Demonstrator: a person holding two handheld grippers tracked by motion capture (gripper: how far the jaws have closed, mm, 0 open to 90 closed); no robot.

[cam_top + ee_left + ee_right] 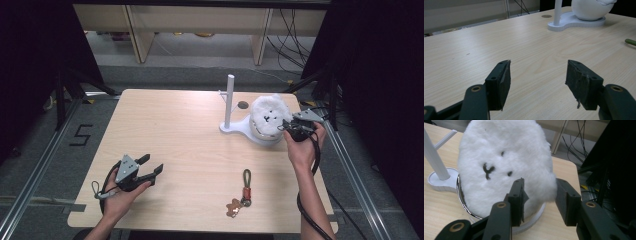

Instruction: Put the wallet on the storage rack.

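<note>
The left gripper [153, 166] rests near the table's [175, 130] front left corner, its jaws spread with bare wood between them, idle. Right of centre near the front edge lies a keychain [242, 194] with a green loop and a small brown charm, untouched; its long axis runs roughly from the front edge toward the back, loop end away from the person.

Farther right, at the back, a white stand [231, 125] carries 1 upright post and a round dish. The white plush [269, 114] sits in that dish, its stitched face turned up and toward the person, its longer dimension rising out of the dish.

The right gripper [539, 195] is at the plush's right edge, jaws parted around a tuft of fur, pads not pressing in. By my judgement the plush is already placed and let go; what is left is pulling the right gripper clear, and possibly the keychain.
</note>
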